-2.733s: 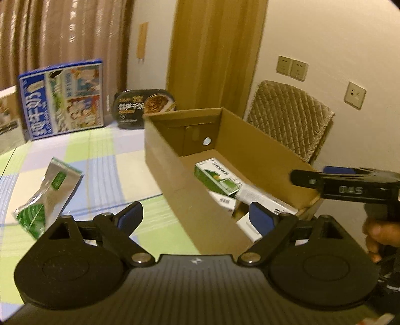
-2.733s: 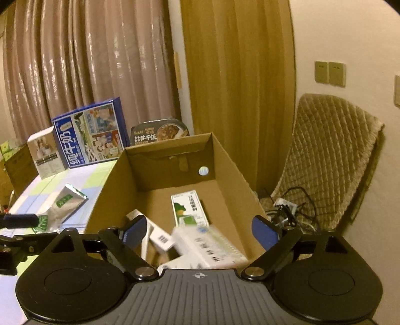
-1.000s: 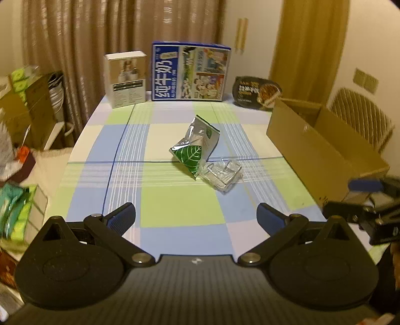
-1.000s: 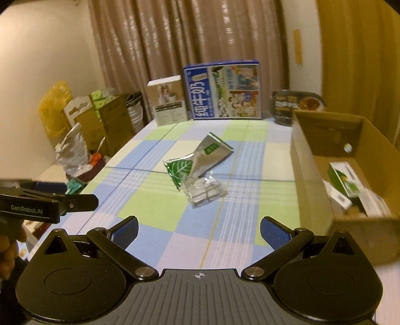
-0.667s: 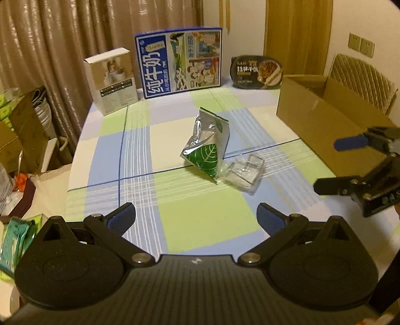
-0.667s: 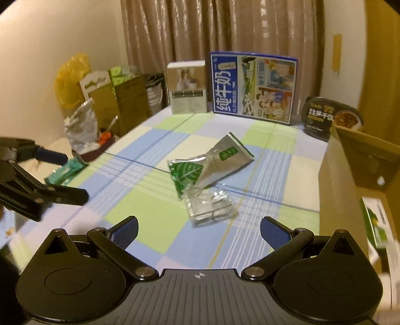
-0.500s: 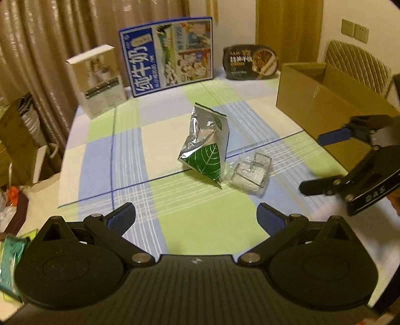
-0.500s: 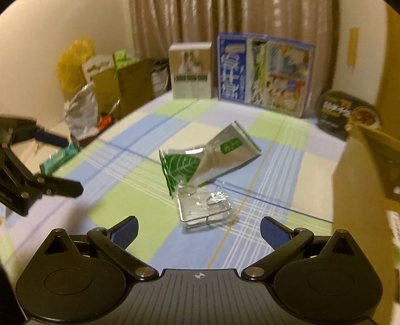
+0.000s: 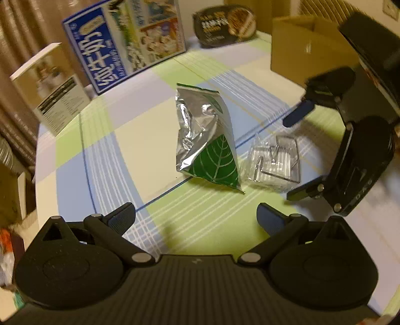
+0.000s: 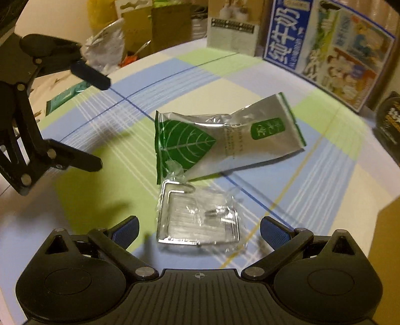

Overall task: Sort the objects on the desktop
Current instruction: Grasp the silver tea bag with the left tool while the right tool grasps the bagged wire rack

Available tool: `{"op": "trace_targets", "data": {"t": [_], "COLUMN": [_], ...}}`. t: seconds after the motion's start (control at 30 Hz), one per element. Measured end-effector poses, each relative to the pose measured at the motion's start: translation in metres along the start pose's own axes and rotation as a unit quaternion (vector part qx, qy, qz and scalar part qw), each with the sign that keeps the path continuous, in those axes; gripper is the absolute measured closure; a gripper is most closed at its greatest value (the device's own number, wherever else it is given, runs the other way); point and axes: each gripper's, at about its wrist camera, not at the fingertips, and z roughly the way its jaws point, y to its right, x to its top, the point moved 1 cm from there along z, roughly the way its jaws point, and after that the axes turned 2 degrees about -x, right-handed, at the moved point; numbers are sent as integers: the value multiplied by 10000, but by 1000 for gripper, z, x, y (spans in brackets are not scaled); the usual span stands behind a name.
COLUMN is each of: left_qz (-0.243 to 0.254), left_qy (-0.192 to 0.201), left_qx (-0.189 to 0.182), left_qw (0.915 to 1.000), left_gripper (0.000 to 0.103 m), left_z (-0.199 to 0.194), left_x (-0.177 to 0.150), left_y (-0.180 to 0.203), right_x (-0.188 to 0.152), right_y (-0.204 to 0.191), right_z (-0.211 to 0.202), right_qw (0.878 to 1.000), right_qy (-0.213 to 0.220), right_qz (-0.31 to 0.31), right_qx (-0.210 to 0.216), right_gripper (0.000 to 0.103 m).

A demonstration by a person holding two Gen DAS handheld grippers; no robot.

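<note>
This looks like a room in a home. A table under a blue, green and cream checked tablecloth (image 9: 105,140) carries a large blue milk carton box (image 9: 125,42), a black instant-meal bowl (image 9: 225,21) and a brown cardboard box (image 9: 305,55). Brownish curtains (image 9: 17,35) hang behind, and what may be a quilted chair back (image 9: 322,7) stands nearby.

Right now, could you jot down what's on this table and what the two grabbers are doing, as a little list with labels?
loose items: silver leaf pouch, clear packet, touching
right gripper: open, fingers either side of packet
left gripper: open, facing pouch
sorting box: cardboard box, table's right edge
backdrop: blue carton, white box, dark food tray
</note>
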Motion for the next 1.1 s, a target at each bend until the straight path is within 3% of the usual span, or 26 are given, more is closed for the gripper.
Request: {"op": "trace_targets", "data": {"t": [0.1,0.13,0.17,0.23,0.43,0.6,0.87,1.1], "left_qz": [178,223,262,303,416,691,465,530], "left_qy": [-103,-120,-129,-143,-224,-322,-517,-745], "left_qx": [-119,-154,-202,-289,-512,-423,-558,-531], "left_qw": [9997,9996,9994,9990,9976,9962,9960,9944], "left_gripper": [2,2,2,2,2,2,2,33], "left_z": [10,13,16,22,47,73,112,116], "left_x": [7,9,13,19,45,70,98,92], "left_y": [-1,-1,-1,-1,0,0,-1,3], "right_x": [5,6,7,7,-1,-9,-16,-17], "right_y": [3,4,4,7,17,35,42,35], "right_z": [7,9,11,13,6,-1,-10,-12], "right_qw": [9999,9998,9997,9991,9985,9978,9972,9969], "right_qy": [-112,-151,-195,-333,-470,-635,-746,-760], "right_qz": [-54,-99,-141,-156,-271,-201,3,167], "right_qx": [53,68,97,187,88,-29,-103,-133], "right_gripper": [3,8,24,36,37,37,37,37]}}
